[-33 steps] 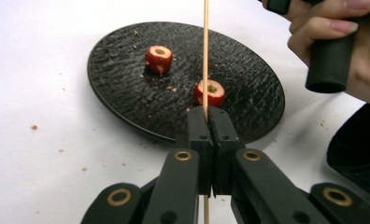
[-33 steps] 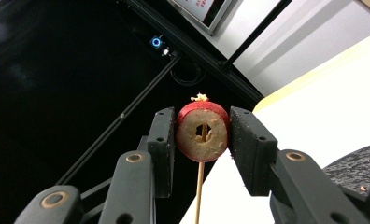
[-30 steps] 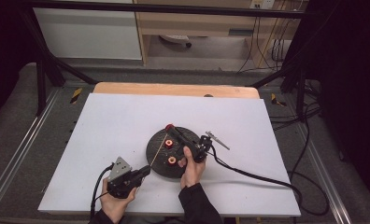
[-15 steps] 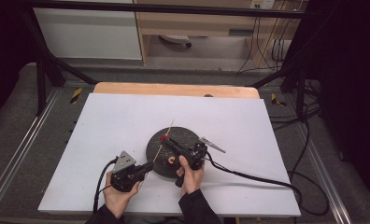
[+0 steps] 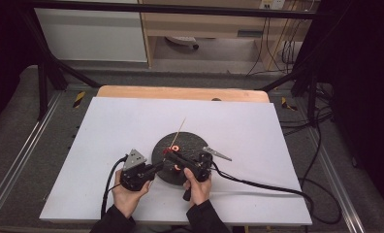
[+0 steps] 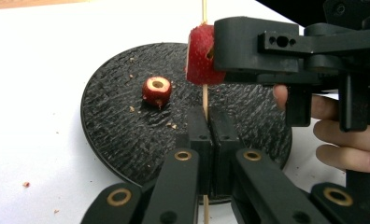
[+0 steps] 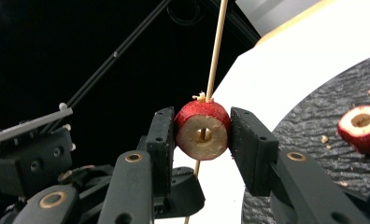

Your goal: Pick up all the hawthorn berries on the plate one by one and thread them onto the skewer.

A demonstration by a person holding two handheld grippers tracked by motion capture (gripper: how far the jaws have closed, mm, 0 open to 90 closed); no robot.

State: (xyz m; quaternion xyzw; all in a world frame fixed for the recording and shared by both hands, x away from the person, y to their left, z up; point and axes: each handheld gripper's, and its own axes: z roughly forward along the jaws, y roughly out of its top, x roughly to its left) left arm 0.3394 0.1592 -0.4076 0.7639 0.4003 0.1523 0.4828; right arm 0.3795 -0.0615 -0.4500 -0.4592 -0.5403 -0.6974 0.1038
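Note:
My left gripper (image 6: 205,123) is shut on a thin wooden skewer (image 6: 204,95) that stands up between its jaws. A red fruit piece with a cored hole (image 7: 202,130) is threaded on the skewer (image 7: 217,46), and my right gripper (image 7: 202,130) is shut on it from both sides. In the high view both grippers meet over the near left part of the round black board (image 5: 192,143), the left gripper (image 5: 156,168) beside the right gripper (image 5: 170,156). Another cored red piece (image 6: 156,90) lies on the board (image 6: 108,126).
The board sits on a white table top (image 5: 132,121) with wide bare room to the left, right and far side. Cables trail from both grippers, one running right across the table (image 5: 263,183). Small crumbs dot the board and the table.
The left gripper has carried the skewer right and up toward the board. The right gripper has swung left onto the fruit piece, which now sits lower down the skewer.

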